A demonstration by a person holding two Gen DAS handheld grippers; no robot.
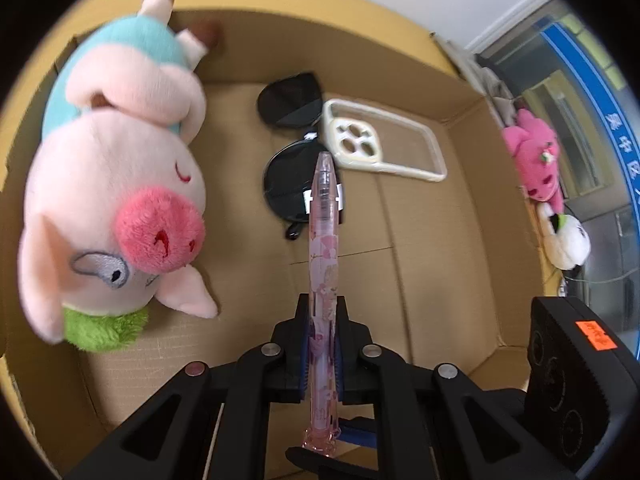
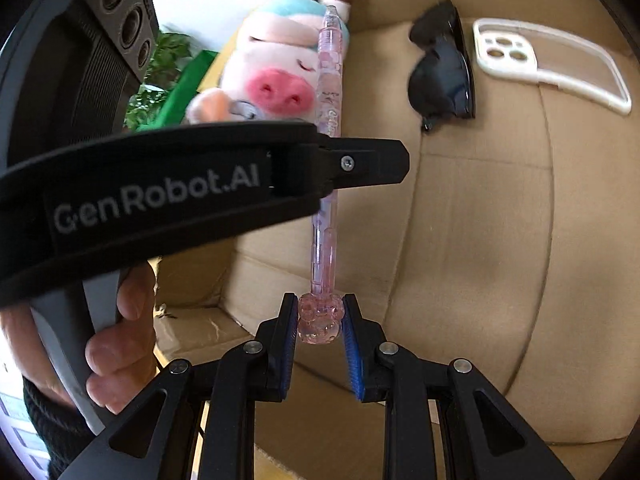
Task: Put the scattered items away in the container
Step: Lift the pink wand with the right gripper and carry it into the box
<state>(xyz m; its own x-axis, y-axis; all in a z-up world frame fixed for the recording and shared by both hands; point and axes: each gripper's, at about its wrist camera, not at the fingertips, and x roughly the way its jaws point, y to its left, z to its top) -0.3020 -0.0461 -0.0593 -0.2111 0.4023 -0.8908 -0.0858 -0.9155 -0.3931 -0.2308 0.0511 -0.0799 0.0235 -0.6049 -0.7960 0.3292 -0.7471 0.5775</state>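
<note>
The pink pen point(image 1: 322, 256) hangs over the open cardboard box point(image 1: 460, 216), its long axis running straight out along the left gripper point(image 1: 322, 316), whose jaws are clamped on its barrel. The right gripper point(image 2: 320, 316) brackets the pen's bulbous end, seemingly pinching it. Below lie the sunglasses point(image 1: 294, 152), phone case point(image 1: 384, 144) and plush pig point(image 1: 116, 184).

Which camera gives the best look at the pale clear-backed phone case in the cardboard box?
The left wrist view: the pale clear-backed phone case lies near centre, whole. The right wrist view shows it at the upper right edge, stretched by the lens.
</note>
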